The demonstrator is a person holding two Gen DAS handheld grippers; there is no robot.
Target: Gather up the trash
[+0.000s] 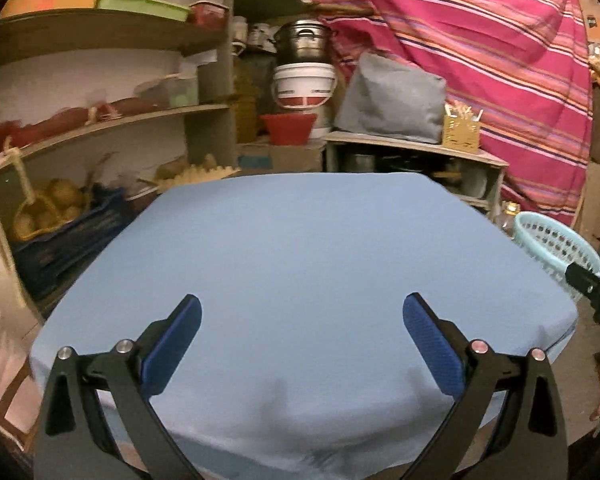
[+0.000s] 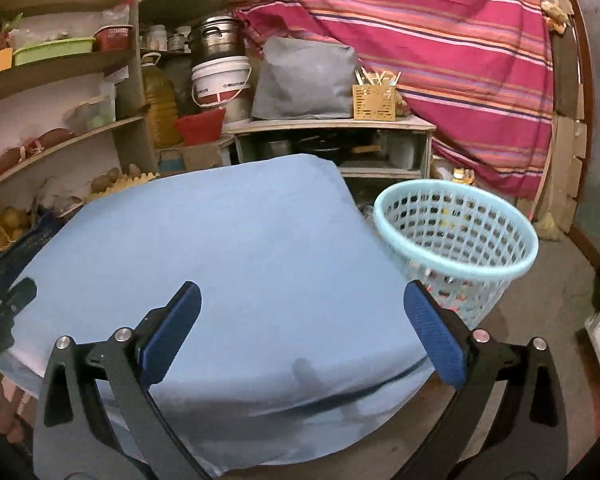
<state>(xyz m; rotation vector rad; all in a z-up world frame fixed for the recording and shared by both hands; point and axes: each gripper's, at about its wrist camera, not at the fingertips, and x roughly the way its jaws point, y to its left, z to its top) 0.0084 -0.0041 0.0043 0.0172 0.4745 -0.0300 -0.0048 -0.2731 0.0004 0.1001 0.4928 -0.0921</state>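
A light blue mesh basket stands on the floor just right of the table covered in a blue cloth; coloured scraps show through its mesh. It also shows in the left wrist view at the right edge. My left gripper is open and empty over the near part of the blue cloth. My right gripper is open and empty over the table's near right corner, its right finger in front of the basket. No trash shows on the cloth.
Wooden shelves with food and boxes stand at the left. A low cabinet with a grey bag, buckets and a pot lies behind the table. A striped pink cloth hangs at the back right.
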